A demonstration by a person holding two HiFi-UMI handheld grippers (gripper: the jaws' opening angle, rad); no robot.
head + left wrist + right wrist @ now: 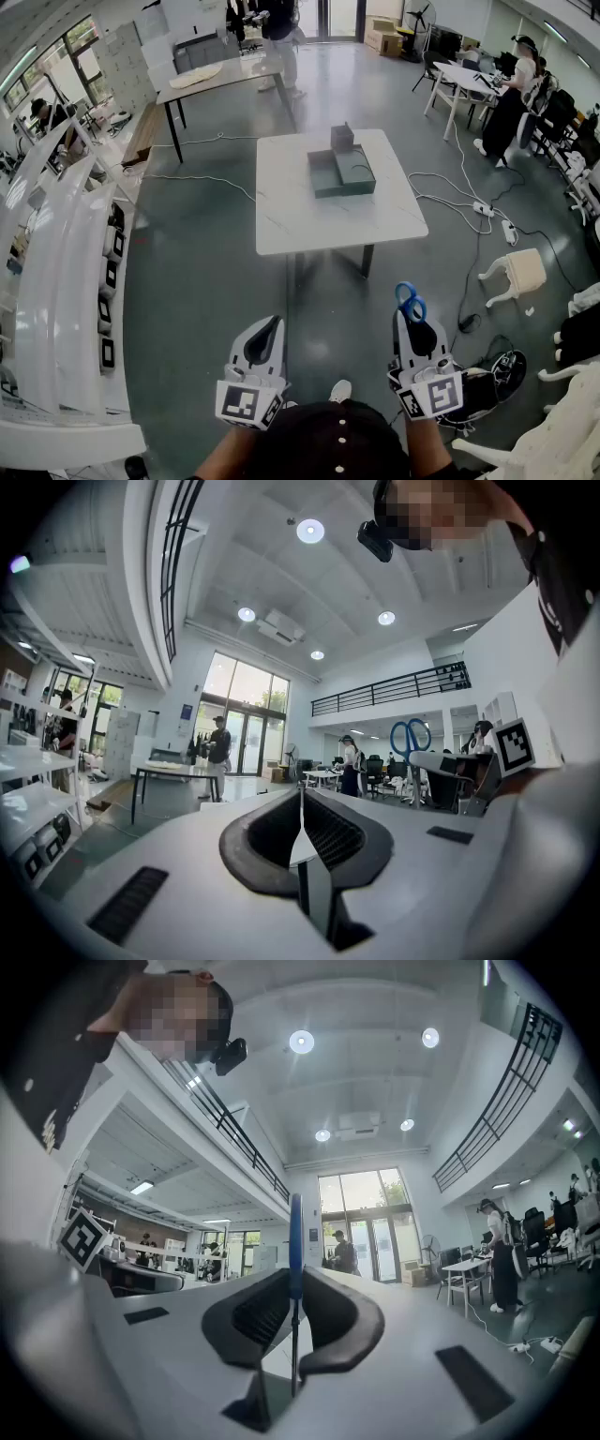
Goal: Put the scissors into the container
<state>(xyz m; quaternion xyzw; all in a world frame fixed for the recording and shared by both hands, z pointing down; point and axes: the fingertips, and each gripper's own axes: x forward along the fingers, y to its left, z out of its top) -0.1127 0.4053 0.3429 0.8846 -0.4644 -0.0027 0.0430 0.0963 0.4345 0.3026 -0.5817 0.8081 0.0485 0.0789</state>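
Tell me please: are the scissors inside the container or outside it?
Outside. The right gripper is shut on the scissors, blue handles up; the container sits far off on the table.

Low in the head view, near the person's body, the left gripper (pixel 272 326) shows its jaws together with nothing between them, while the right gripper (pixel 413 322) grips scissors (pixel 410 302) whose blue handles stick out past the jaw tips. Well apart from both, farther out on the grey floor, stands a white table (pixel 281 220) bearing a grey-green container (pixel 323 178) with a small dark box (pixel 342 137) at its far edge. A white stool (pixel 516 270) and cables (pixel 469 202) lie to the right, white shelves (pixel 56 281) to the left.
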